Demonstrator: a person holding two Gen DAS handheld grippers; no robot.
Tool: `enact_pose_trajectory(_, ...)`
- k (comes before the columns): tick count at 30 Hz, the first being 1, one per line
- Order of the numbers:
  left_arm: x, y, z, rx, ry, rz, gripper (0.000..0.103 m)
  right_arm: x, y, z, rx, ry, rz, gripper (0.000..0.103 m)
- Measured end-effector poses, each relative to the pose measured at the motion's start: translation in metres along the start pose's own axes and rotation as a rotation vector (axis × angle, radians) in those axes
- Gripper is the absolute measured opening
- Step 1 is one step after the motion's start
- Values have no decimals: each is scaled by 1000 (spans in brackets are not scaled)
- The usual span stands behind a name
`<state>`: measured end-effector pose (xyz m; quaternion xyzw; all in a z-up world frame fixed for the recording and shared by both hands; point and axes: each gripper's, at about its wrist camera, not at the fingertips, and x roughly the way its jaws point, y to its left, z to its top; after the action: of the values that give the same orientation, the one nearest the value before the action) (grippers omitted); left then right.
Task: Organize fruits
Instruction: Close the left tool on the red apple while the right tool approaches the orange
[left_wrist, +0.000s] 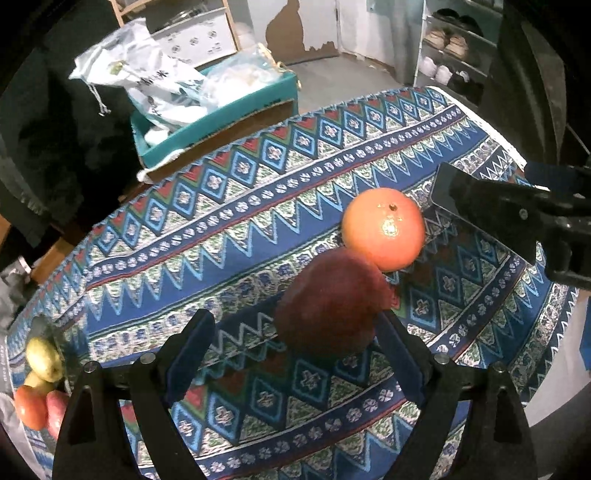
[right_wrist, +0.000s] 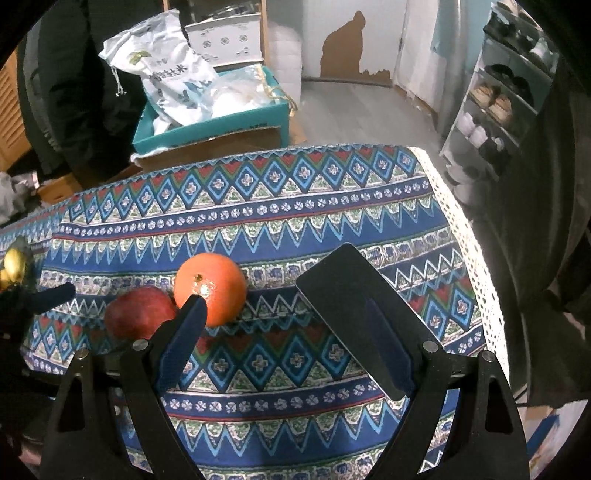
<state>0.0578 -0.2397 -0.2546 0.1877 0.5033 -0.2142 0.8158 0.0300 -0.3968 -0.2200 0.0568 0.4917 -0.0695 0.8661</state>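
Patterned blue cloth (left_wrist: 229, 229) covers the table I'm working over, with a teal box (left_wrist: 221, 122) and a shoe rack (left_wrist: 454, 48) behind it. From my left wrist camera, the left gripper (left_wrist: 295, 332) has its jaws spread wide, and the red apple (left_wrist: 332, 299) sits on the cloth between the fingertips, close to the right finger (touching it, I think, though blur makes that uncertain). Just beyond the apple and touching it lies the orange (left_wrist: 383, 228), its stem dimple facing up toward me. More fruit (left_wrist: 40, 380) is bunched at the far left edge.

From my right wrist camera, the right gripper (right_wrist: 291, 325) is also spread open and holds nothing. A dark phone (right_wrist: 351, 299) lies flat between its fingers, long axis running diagonally from far-left to near-right. Apple (right_wrist: 138, 312) and orange (right_wrist: 210, 290) sit left of the left finger.
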Motion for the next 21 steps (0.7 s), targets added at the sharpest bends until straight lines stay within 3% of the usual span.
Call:
enact_pose_trajectory(15, 30, -12, 7, -15, 60, -108, 94, 20, -4, 0, 13, 41, 9, 87)
enact_pose_trajectory(18, 33, -9, 7, -36, 63, -173, 75, 23, -3, 0, 10, 48, 11, 87)
enact_pose_trajectory(21, 32, -6, 6, -55, 62, -195, 75, 27, -1, 0, 8, 56, 12, 87)
